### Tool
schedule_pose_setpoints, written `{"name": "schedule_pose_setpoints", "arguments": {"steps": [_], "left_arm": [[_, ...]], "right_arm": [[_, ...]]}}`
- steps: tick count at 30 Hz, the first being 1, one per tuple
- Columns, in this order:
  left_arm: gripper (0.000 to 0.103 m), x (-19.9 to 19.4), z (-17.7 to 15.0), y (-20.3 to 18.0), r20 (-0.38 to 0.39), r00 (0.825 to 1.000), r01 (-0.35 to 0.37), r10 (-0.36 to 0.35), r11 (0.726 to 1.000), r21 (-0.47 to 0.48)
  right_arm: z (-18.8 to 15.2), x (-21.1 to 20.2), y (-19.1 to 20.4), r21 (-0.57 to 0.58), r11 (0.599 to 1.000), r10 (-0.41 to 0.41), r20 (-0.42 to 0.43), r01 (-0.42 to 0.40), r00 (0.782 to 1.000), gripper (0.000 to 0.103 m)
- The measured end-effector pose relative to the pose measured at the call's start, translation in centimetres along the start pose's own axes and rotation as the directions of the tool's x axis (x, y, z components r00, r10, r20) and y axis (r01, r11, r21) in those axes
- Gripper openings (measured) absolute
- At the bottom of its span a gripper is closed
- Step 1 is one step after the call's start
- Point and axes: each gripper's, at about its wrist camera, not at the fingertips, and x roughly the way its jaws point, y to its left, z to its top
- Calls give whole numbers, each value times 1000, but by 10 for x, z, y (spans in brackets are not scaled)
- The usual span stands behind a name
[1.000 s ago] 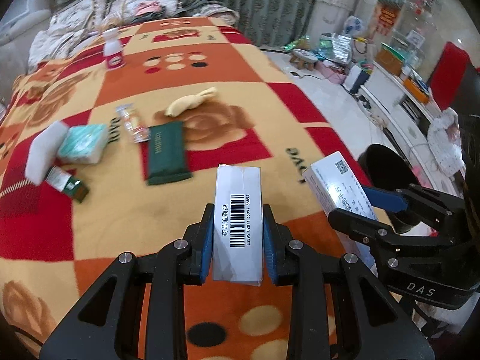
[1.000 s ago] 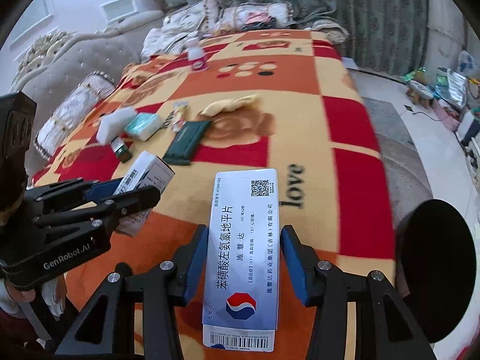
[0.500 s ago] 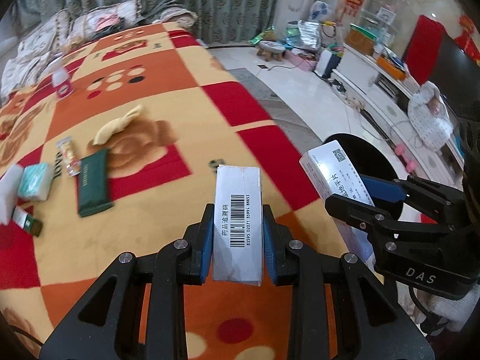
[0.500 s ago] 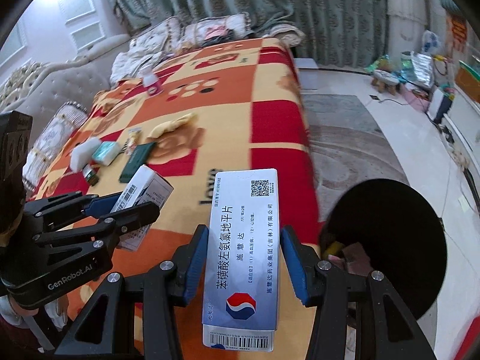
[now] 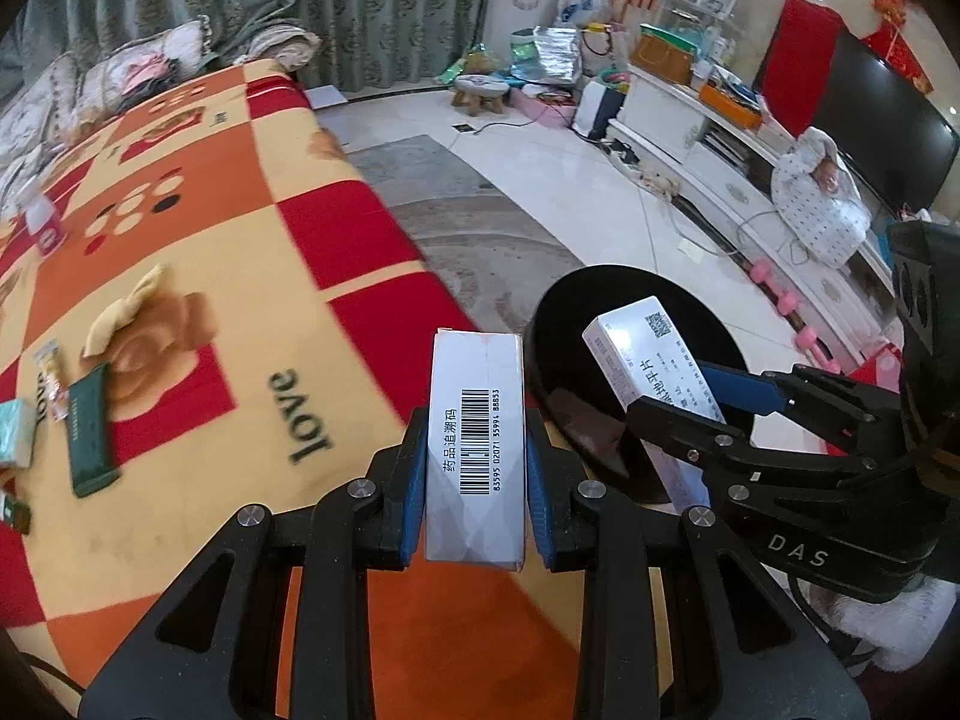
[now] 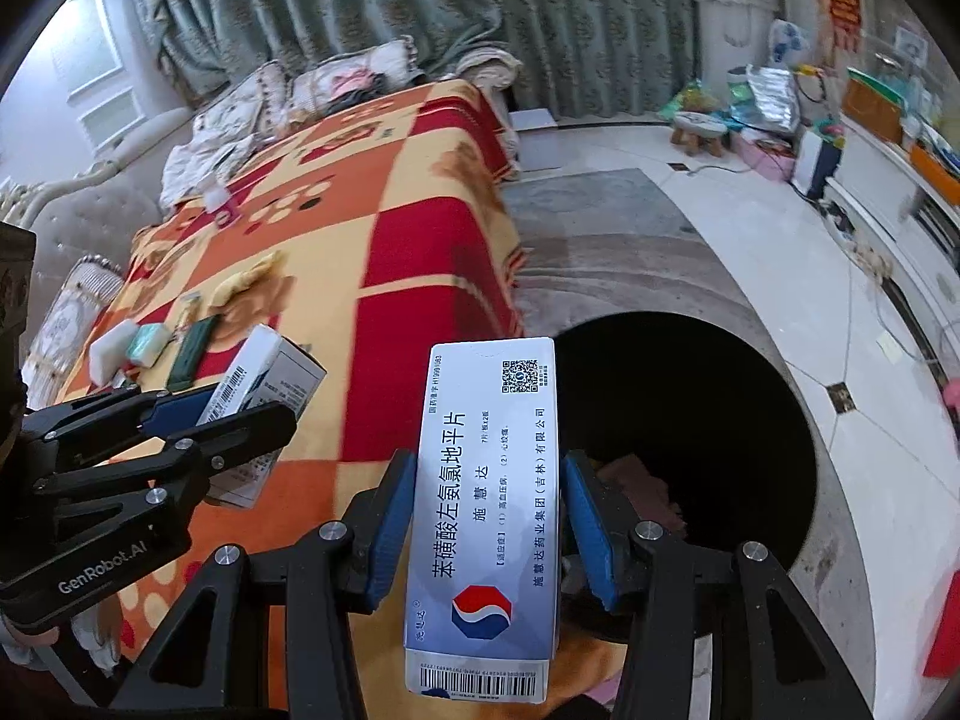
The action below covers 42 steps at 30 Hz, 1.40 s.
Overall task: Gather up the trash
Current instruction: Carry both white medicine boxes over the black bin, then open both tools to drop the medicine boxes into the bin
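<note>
Left wrist view first: our left gripper [image 5: 475, 474] has its jaws clamped on a grey box [image 5: 474, 450], long axis running along the fingers. The bin [image 5: 543, 324] lies ahead and to the right, its mouth just past the bed [image 5: 180, 276] edge. Our right gripper [image 5: 708, 402] is nearer, already over the opening.

Right wrist view: the jaws pinch a blue box [image 6: 486, 504] by its long sides, lengthwise along the fingers. The bin [image 6: 798, 420] sits directly ahead and below; we judge a short reach forward precedes the drop.
</note>
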Motion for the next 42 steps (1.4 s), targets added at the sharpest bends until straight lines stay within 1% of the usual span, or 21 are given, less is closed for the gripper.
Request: {"name": "schedule_pose_setpoints", "arguments": {"steps": [9,20,24,31,37,38,40,41,42], "left_arm": [[27,19,11,-26,-23,1000,20,-20,999,29],[27,39,21,-44,-48,998,49,-47,998,40],[27,46,24,-47,-56,997,60,-58,998,33],[27,53,25,-44,-56,992,109,-109,994,-5],[27,54,28,-48,-56,988,142,-143,990,-17],[28,54,29,-48,-53,987,152,-152,988,-17],[36,53,29,-48,-48,985,166,-167,986,-20],[46,53,30,-48,-46,984,169,-170,985,-24],[51,52,30,-47,-43,984,174,-175,984,-30]], "right_arm": [[-1,0,-30,54,998,-23,-2,23,1000,48],[-4,1,-58,104,994,-47,-3,47,999,48],[-4,2,-63,111,992,-52,-6,53,999,48],[-2,5,-73,130,990,-57,-6,58,998,48],[1,8,-80,155,986,-63,-6,63,998,48],[1,8,-82,159,985,-66,-6,66,998,48],[2,8,-85,173,983,-68,-7,68,998,48],[3,7,-87,183,981,-63,-5,63,998,49],[3,6,-88,191,980,-59,-1,58,998,51]]}}
